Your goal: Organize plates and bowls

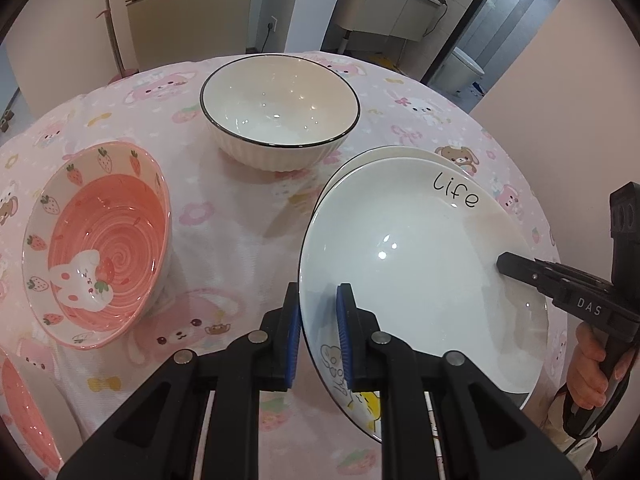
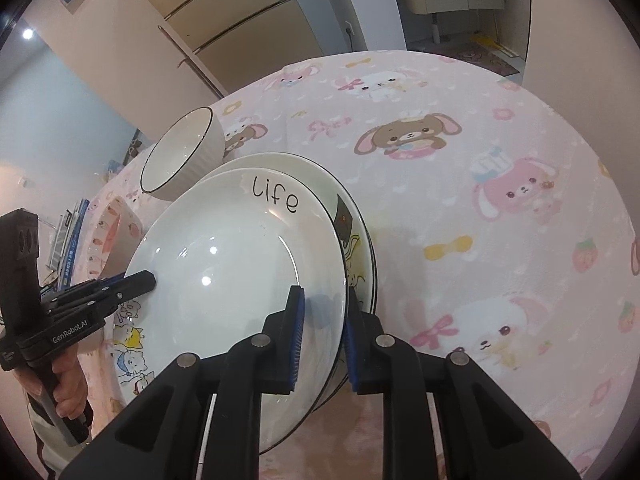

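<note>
Far left on the pink cartoon tablecloth (image 1: 240,216) the strawberry bowl (image 1: 100,244) sits apart from the black-rimmed white bowl (image 1: 280,108) at the far middle, both untouched, since I judge plates come first. My left gripper (image 1: 319,336) pinches narrow on the near-left rim of the "life" plate (image 1: 408,264), steadying it tilted over the cartoon plate (image 2: 352,236) beneath, while to the right my right gripper (image 2: 324,340) straddles the opposite rim, jaws nearly closed and its pads seemingly on it
</note>
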Demonstrator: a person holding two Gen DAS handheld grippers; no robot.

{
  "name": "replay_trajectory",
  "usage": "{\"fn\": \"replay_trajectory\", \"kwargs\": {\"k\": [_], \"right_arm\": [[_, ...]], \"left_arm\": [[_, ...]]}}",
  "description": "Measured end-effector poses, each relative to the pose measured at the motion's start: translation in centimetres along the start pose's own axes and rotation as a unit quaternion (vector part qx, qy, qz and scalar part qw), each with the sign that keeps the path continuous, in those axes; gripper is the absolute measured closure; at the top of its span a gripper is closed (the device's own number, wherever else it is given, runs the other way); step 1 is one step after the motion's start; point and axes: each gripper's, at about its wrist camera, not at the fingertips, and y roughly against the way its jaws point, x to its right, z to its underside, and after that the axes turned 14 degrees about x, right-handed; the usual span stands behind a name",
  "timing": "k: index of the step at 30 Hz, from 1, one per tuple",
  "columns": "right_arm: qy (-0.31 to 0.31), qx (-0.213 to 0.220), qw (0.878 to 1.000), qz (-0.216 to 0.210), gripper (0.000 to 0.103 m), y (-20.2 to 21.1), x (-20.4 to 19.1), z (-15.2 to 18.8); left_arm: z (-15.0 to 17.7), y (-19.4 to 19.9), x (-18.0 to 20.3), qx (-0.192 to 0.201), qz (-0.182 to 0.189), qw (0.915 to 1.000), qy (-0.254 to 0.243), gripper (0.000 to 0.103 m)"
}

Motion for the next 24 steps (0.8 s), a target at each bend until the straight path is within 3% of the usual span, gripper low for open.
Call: {"fn": "replay_trajectory", "kwargs": {"k": [5,11,19,24], "right_arm": [[0.005,-0.007,1.0,0.002,0.082,-0.1,0.0,-0.3],[0.012,-0.019,1.0,0.006,0.082,-0.1,-0.2,-0.5],[0.029,-0.021,0.999,0.011,0.082,0.8,-0.5,-0.3],[0.037,-0.021,0.999,0.014,0.082,1.3,-0.8,0.0]], "left_arm": [[0.0,0.0,0.0,-0.002,0.0,1.0,0.002,0.09],[0.4,0.2,0.9,-0.007,-0.007,0.9994,-0.032,0.086],[1.1,0.6,0.2,-0.033,0.03,0.999,0.003,0.085],[1.6,1.3,0.7,-0.04,0.028,0.9988,-0.004,0.085]]}}
